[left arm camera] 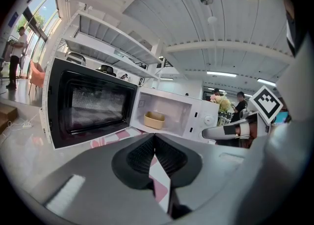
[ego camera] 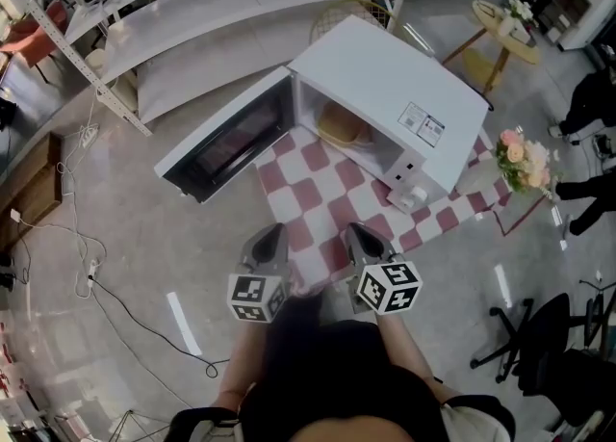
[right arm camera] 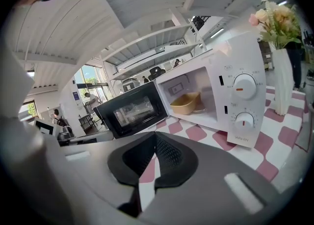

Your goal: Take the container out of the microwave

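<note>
- Yellow container (left arm camera: 154,119) sits inside the white microwave (ego camera: 385,93), ahead of my jaws.
- Left gripper (left arm camera: 154,143) and right gripper (right arm camera: 154,143): both closed, empty.
- Open door (ego camera: 226,137) stands ahead, left of them.
- Only my right gripper view shows both knobs (right arm camera: 244,87).

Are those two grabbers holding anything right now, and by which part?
Nothing is held. The left gripper and right gripper are shut, empty; the container sits inside the microwave.
</note>
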Action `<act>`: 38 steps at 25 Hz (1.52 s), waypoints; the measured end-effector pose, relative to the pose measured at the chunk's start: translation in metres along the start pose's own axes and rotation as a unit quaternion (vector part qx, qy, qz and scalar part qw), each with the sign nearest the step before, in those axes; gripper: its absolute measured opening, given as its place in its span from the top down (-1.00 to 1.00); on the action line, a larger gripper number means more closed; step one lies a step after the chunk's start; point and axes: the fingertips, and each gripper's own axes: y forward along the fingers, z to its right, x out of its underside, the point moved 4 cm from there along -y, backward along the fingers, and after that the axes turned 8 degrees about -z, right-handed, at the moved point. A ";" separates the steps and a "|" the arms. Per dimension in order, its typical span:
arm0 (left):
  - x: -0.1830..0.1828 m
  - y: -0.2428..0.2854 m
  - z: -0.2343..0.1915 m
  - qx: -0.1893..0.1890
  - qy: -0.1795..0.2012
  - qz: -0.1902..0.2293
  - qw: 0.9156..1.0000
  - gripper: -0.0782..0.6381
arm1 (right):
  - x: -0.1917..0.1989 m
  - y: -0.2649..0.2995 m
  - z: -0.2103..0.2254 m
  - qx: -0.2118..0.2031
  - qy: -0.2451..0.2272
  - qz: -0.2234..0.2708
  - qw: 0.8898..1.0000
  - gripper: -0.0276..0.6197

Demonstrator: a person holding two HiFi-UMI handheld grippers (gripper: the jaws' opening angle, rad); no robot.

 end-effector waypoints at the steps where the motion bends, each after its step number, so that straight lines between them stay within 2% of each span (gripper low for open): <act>1: -0.001 0.002 -0.001 0.001 0.001 0.000 1.000 0.75 | -0.002 0.001 0.001 0.001 0.000 0.001 1.000 0.91; 23: -0.028 0.063 -0.038 0.022 0.004 -0.003 1.000 0.75 | -0.024 0.043 0.022 0.027 0.017 0.004 1.000 0.91; 38: -0.041 0.089 -0.031 0.069 0.030 -0.004 0.997 0.75 | -0.029 0.047 0.028 0.050 0.022 0.018 0.998 0.91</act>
